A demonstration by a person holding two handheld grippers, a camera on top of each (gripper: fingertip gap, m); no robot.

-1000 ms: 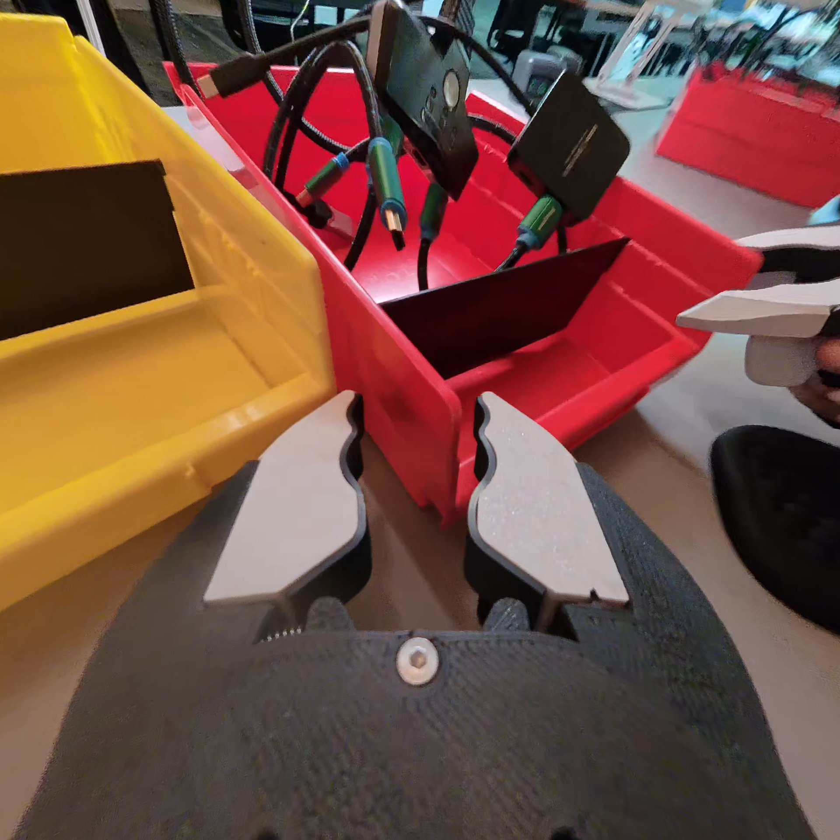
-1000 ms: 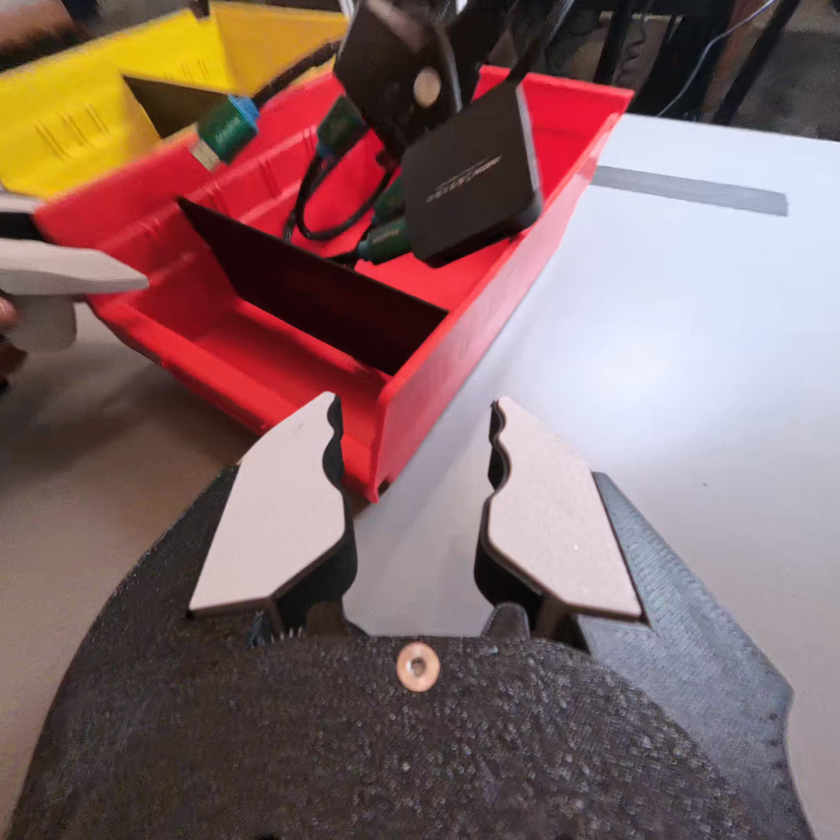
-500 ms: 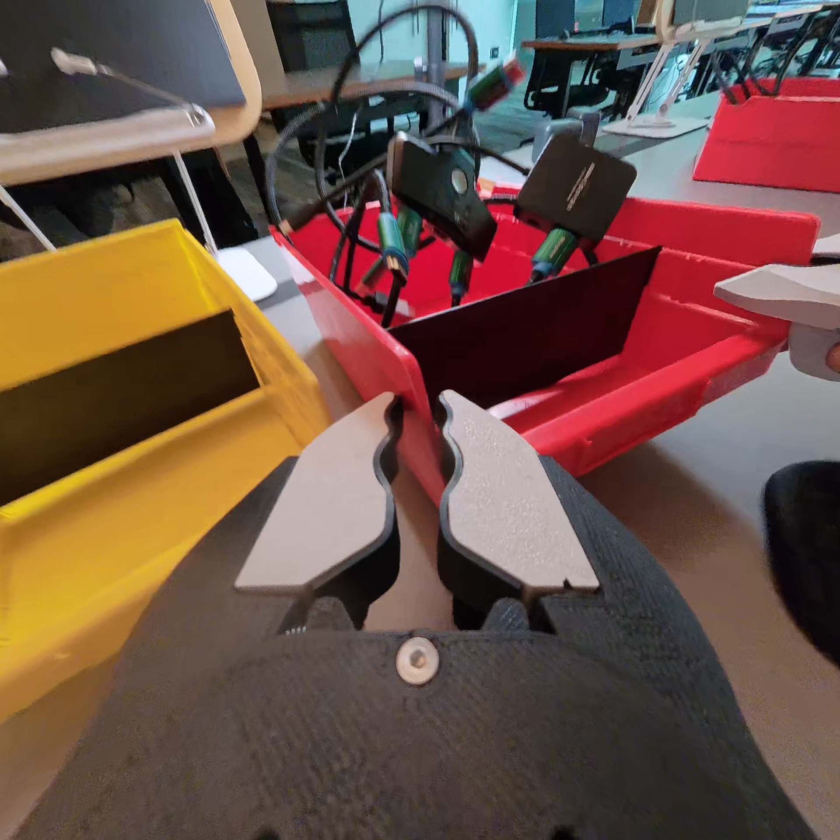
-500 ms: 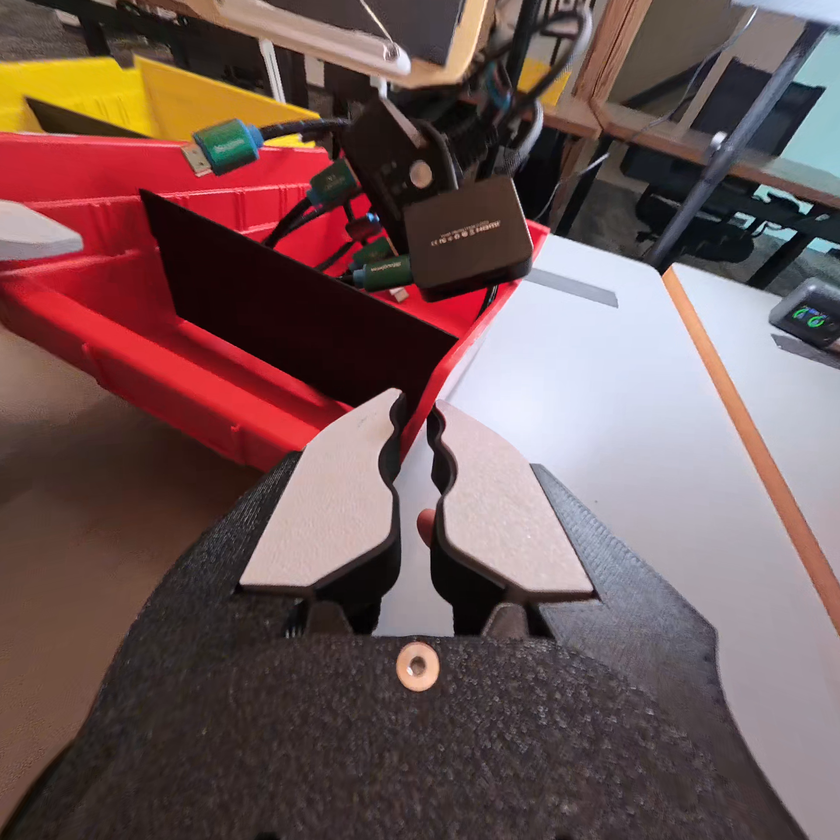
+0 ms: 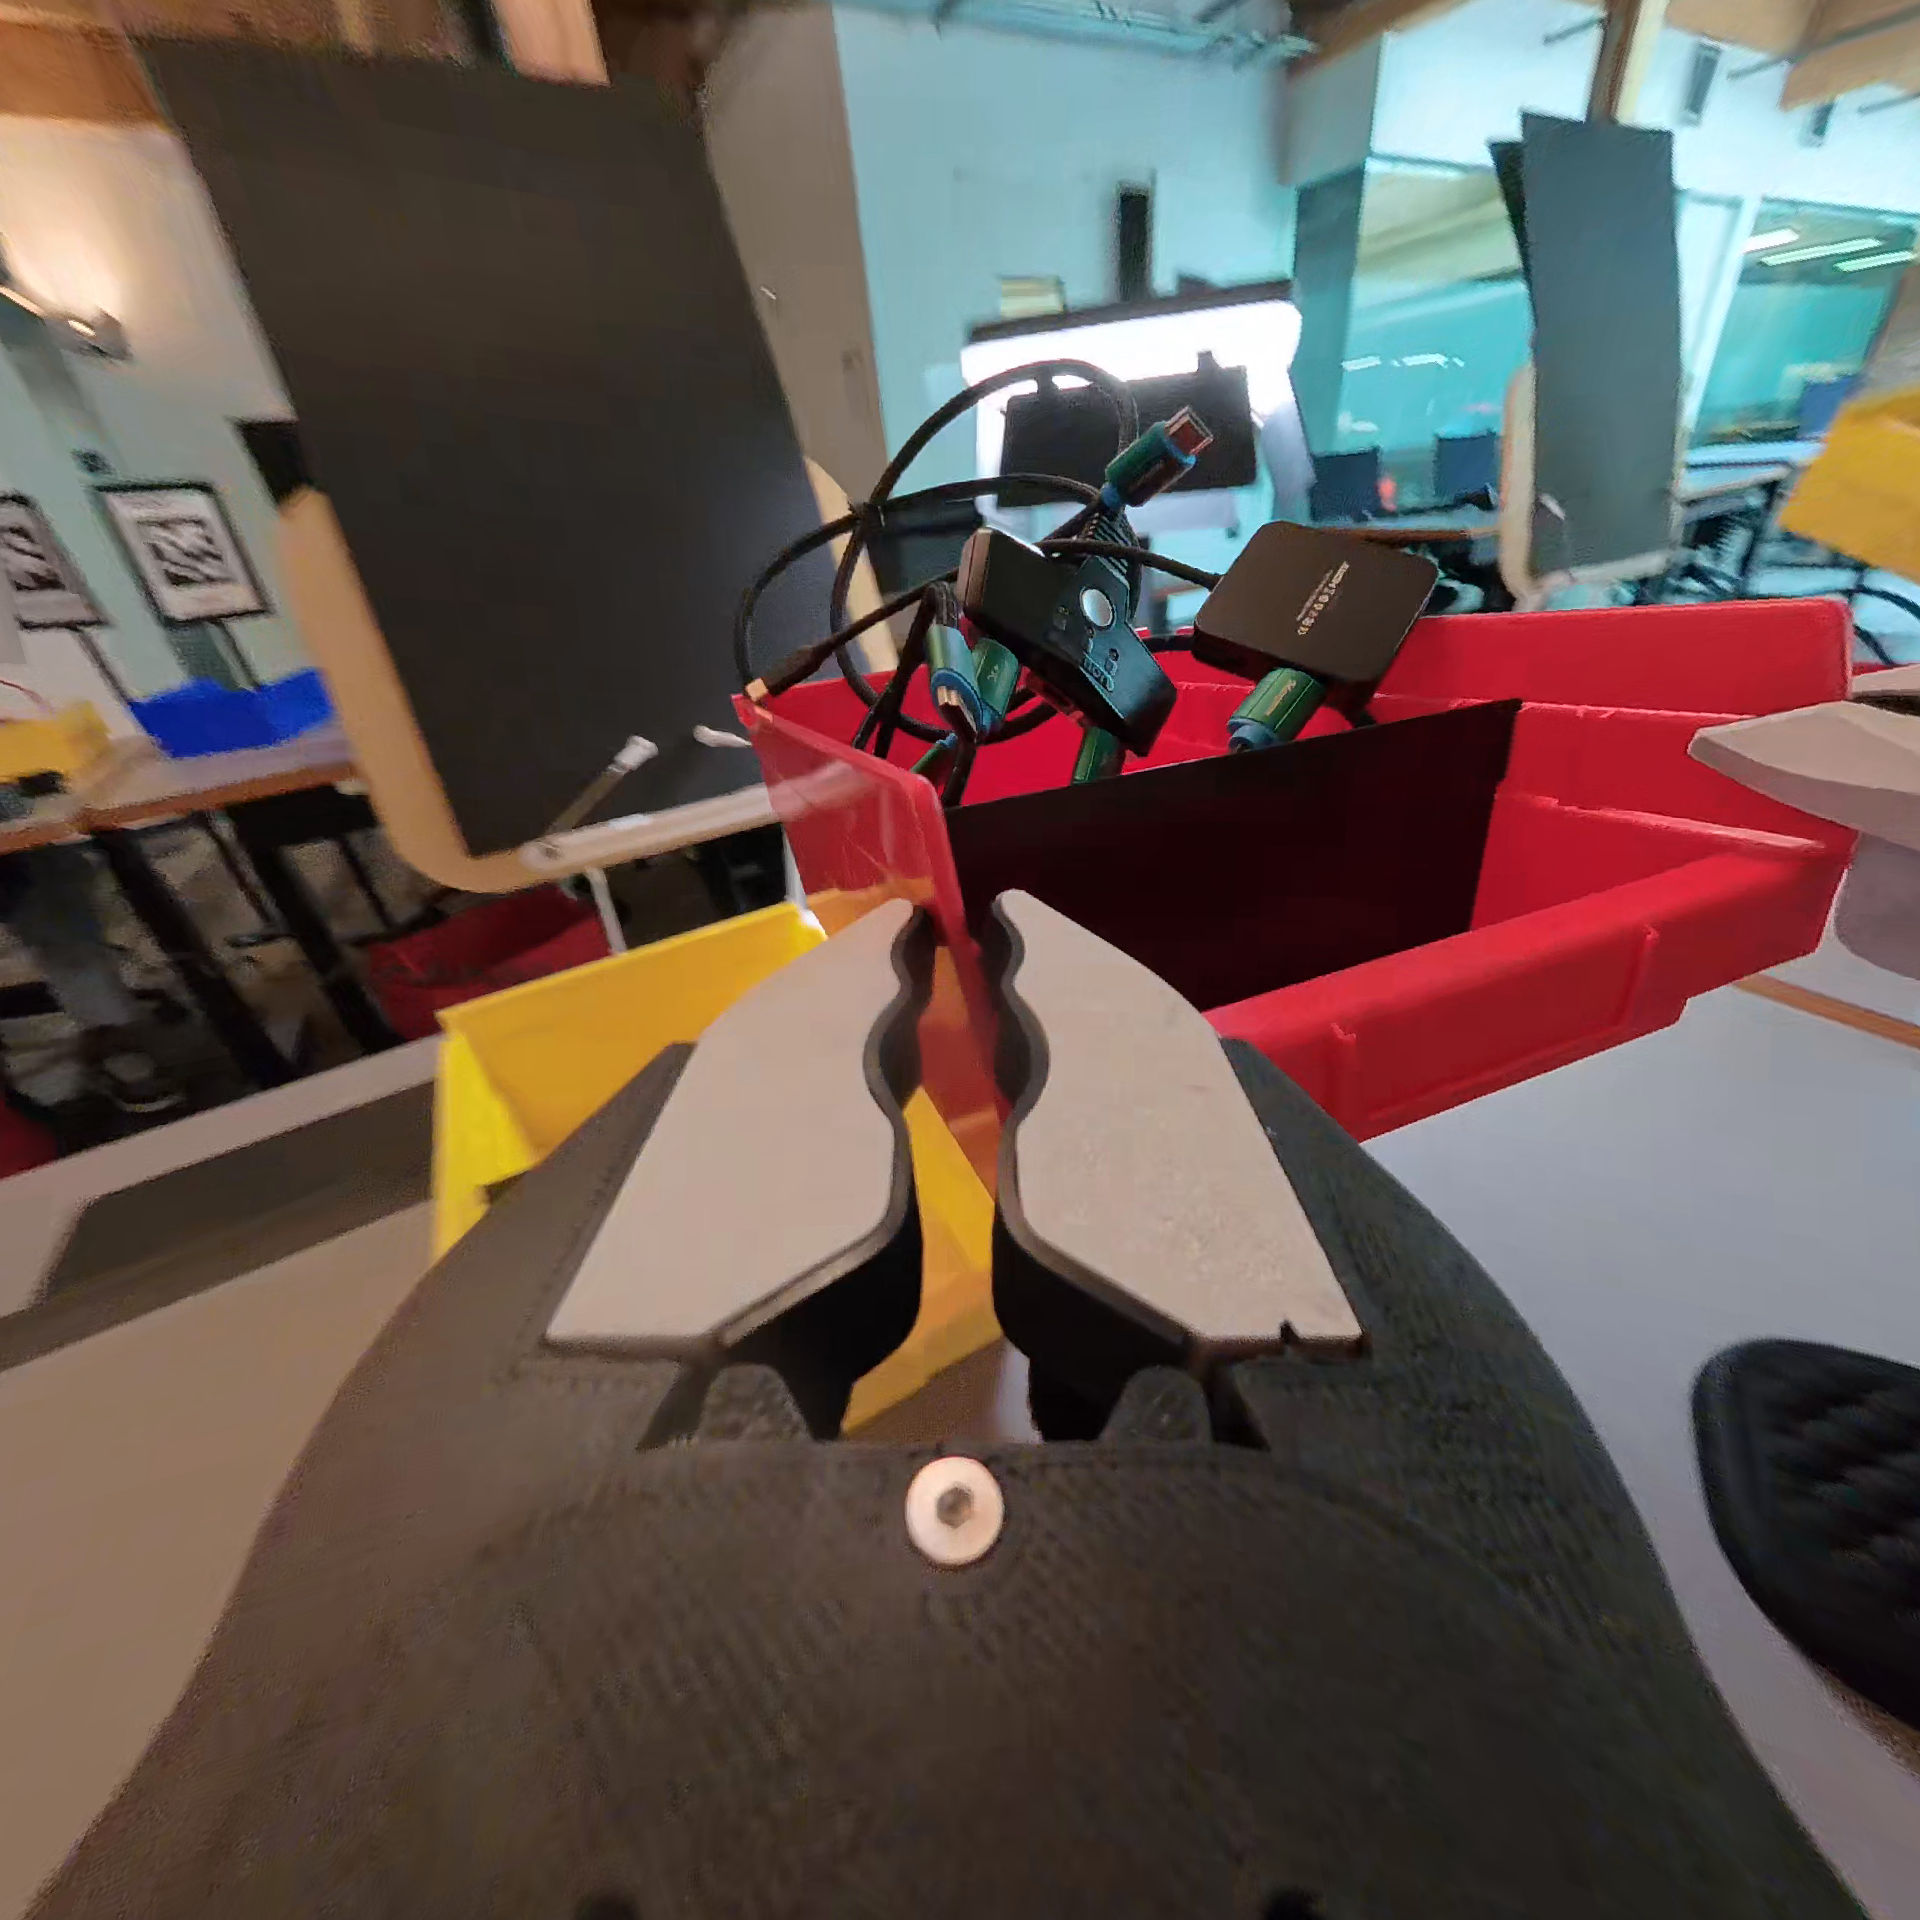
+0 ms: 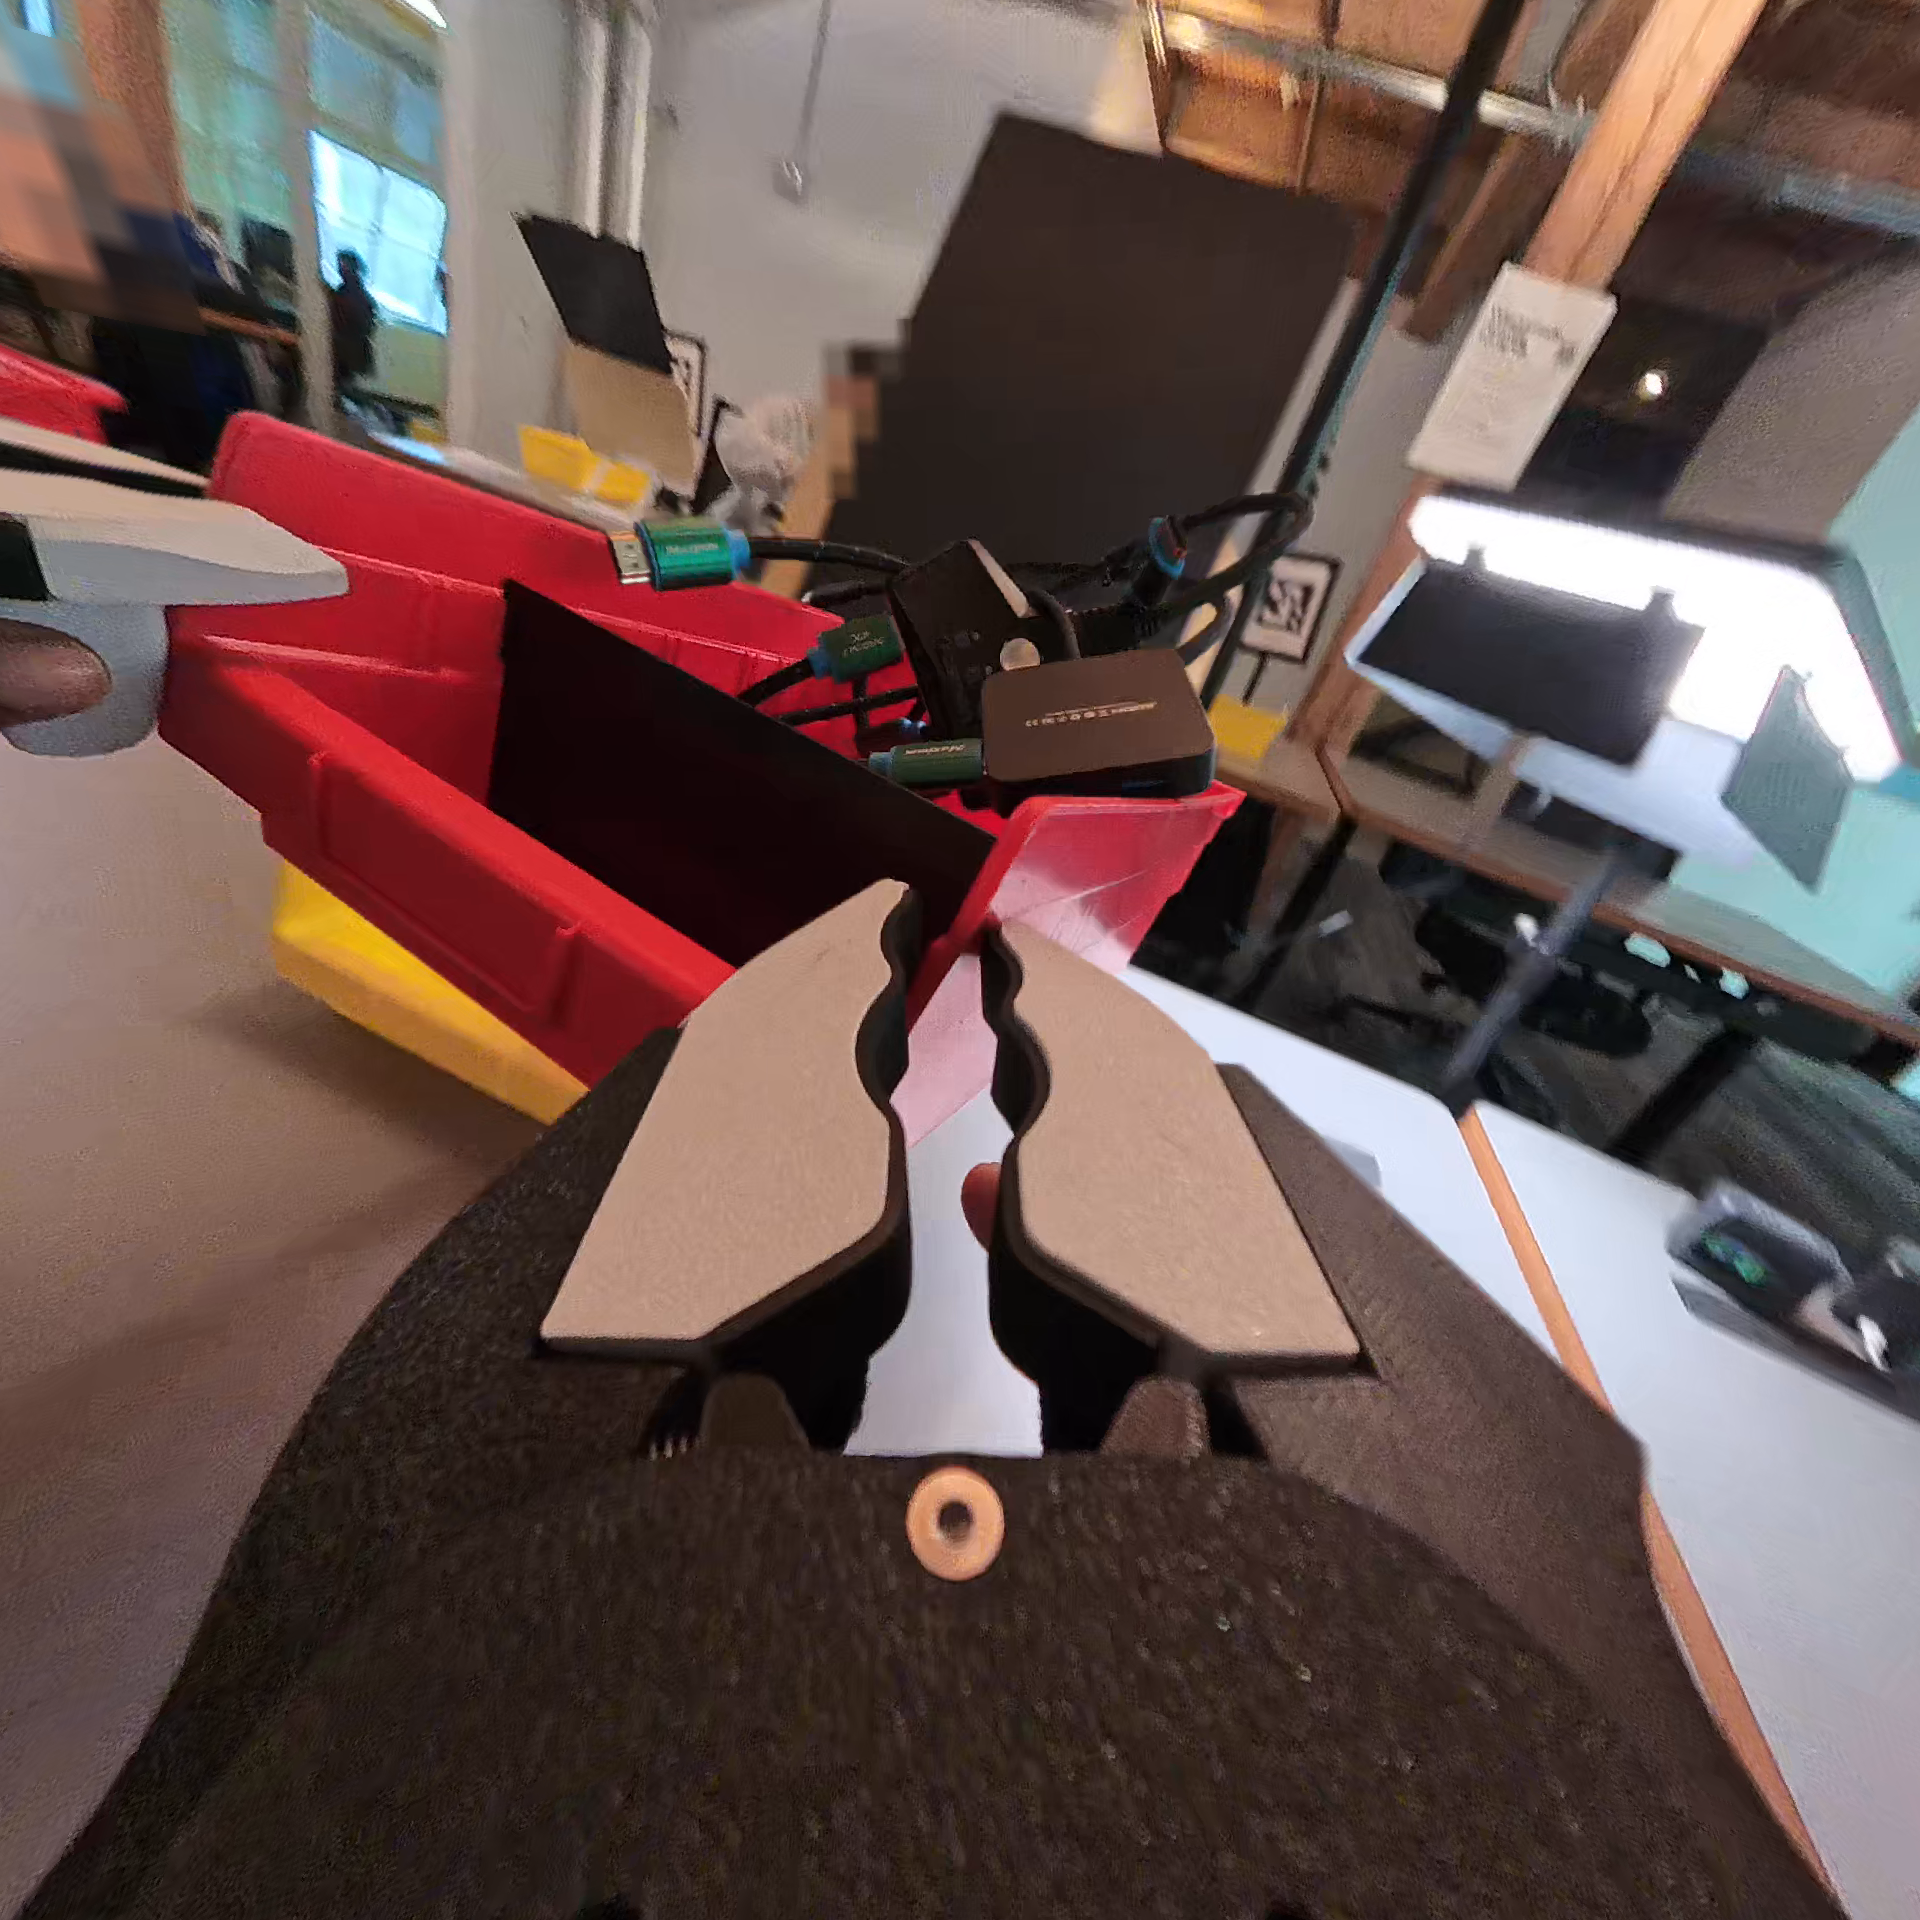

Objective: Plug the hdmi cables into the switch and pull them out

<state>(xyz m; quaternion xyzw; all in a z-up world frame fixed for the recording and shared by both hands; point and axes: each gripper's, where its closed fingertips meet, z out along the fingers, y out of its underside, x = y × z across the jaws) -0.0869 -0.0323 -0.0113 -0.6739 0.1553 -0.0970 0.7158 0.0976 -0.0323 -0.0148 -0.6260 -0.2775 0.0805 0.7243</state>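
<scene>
- My left tool [image 5: 954, 920] is pinched onto the near left corner wall of the red bin [image 5: 1558, 935]; only that thin wall parts its fingers.
- My right tool [image 6: 948, 925] is clamped the same way on the bin's near right corner wall.
- A yellow bin [image 5: 623, 1039] sits low just beside the red one, above the pale table [image 5: 1558, 1195].
- A black divider [image 5: 1247, 852] crosses the red bin, and the task's things sit behind it.
- The flat square black switch [image 5: 1314, 611] tilts up over the back compartment, with a green-collared hdmi cable [image 5: 1276, 698] plugged into its lower edge and angling down-left.
- A second, narrower black box [image 5: 1060, 644] leans beside it among looped black cables.
- One loose green plug [image 6: 681, 551] points left, lying roughly level; another [image 5: 1158, 462] points up and right.
</scene>
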